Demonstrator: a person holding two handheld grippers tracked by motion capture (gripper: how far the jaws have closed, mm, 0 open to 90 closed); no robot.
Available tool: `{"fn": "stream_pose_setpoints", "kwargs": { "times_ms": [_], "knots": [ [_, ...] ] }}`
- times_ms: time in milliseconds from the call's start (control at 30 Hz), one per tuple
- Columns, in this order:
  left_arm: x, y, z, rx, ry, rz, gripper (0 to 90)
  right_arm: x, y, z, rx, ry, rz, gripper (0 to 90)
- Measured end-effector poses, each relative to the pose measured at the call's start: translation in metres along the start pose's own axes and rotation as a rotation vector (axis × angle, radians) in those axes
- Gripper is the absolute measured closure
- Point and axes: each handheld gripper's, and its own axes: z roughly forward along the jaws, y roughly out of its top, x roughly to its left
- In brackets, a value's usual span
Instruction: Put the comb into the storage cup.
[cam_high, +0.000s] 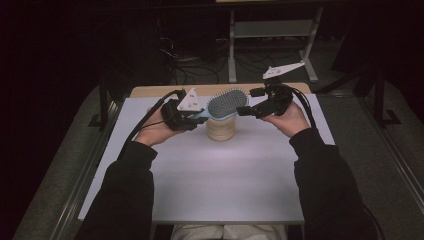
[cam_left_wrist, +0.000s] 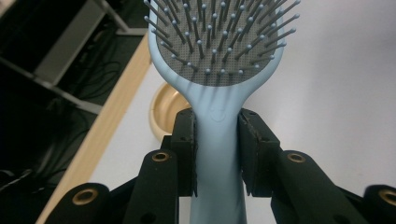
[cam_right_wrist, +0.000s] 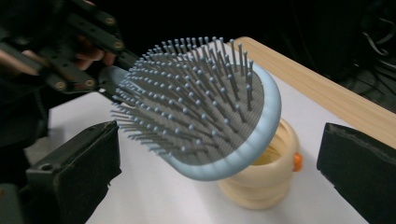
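Two grippers meet above a pale table (cam_high: 210, 175) in a dark room, its wooden far edge (cam_high: 150, 91) backed by a metal stand (cam_high: 272, 30) and loose cables (cam_high: 185, 65). The left gripper (cam_left_wrist: 217, 154) has its jaws clamped on the handle of a light-blue hairbrush (cam_high: 227, 104), held bristles up just over a cream ribbed cup (cam_high: 221, 128), while the right gripper (cam_right_wrist: 217, 154) waits at the brush head with jaws wide apart. The pick-up looks done; judging by the poses, a handover or a drop into the cup remains.
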Motion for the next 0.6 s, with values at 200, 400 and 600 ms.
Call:
{"fn": "stream_pose_setpoints", "kwargs": {
  "times_ms": [200,400,600],
  "knots": [
    [-0.003,0.001,0.003,-0.022,0.02,0.009,70.0,-0.002,0.006,0.007,0.016,0.025,0.052,3.9],
    [-0.008,-0.001,0.0,-0.033,0.041,0.035,70.0,-0.01,0.008,0.013,0.01,0.14,0.159,19.3],
    [-0.007,-0.008,0.0,-0.033,0.053,0.018,69.8,-0.01,0.015,0.016,0.03,0.167,0.238,41.9]
  ]
}}
